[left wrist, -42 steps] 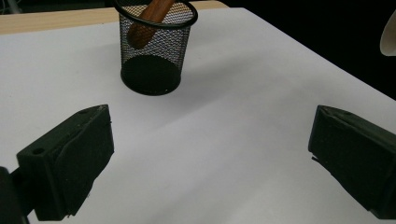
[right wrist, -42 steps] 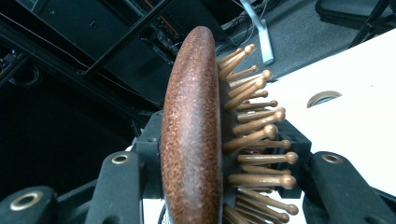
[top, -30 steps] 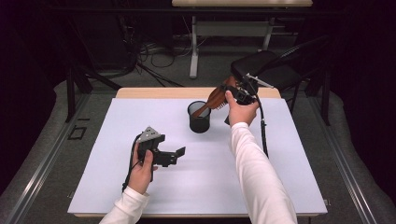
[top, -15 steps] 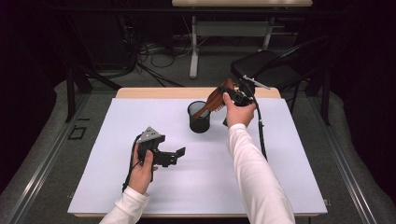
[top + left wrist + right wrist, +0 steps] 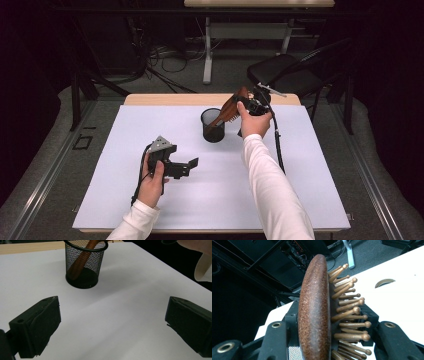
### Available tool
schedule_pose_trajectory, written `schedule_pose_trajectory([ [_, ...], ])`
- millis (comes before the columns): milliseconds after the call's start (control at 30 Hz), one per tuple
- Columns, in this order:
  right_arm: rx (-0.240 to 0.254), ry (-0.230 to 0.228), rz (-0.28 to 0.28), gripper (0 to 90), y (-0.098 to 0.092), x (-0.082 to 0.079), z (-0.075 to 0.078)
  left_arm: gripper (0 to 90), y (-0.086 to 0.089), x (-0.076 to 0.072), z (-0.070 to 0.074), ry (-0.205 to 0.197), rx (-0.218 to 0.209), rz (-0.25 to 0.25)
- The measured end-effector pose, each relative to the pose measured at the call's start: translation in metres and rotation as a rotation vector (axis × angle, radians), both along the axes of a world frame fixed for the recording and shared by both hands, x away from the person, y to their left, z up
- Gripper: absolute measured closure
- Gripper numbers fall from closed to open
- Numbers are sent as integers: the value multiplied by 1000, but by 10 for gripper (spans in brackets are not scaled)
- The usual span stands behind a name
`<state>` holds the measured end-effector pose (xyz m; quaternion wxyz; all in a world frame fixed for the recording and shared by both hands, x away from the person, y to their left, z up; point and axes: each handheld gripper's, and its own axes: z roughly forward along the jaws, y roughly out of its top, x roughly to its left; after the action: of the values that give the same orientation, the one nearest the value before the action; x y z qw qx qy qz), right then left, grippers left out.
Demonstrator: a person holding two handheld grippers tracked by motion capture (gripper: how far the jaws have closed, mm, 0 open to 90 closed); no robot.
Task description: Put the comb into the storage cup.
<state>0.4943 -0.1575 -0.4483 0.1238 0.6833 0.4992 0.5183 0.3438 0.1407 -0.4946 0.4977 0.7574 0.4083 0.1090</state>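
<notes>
Between the jaws of the right claw point(image 5: 239, 106) sits the head of a wooden hairbrush point(image 5: 319, 315), clamped with its rounded brown back to one side and its ball-tipped pegs to the other; from there the brush slopes down and leftward in the high view, its handle point(image 5: 81, 258) dipping into the black mesh pen cup point(image 5: 213, 125) and leaning against the rim; that handle is the one thing seen in the cup, which stands upright near the far middle of the white tabletop point(image 5: 300, 175); the right hand point(image 5: 254, 122) holds its claw just above and to the right of the cup; nearer the person, well apart from the cup, the left claw point(image 5: 189, 167) lies low over the tabletop with its jaws spread wide and nothing between them, pointed toward the cup; compared with a second ago, the brush and right hand have barely shifted, the handle stays in the cup, and the left claw has kept its place.
</notes>
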Motion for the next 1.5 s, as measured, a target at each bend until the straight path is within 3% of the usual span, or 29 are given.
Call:
schedule_pose_trajectory([
  [933,-10,-15,26,475,1,1,-2,2,-1,0,-1,1,4,-6],
  [1500,-87,-43,38,446,2,-1,-1,2,-2,1,-2,3,7,-5],
])
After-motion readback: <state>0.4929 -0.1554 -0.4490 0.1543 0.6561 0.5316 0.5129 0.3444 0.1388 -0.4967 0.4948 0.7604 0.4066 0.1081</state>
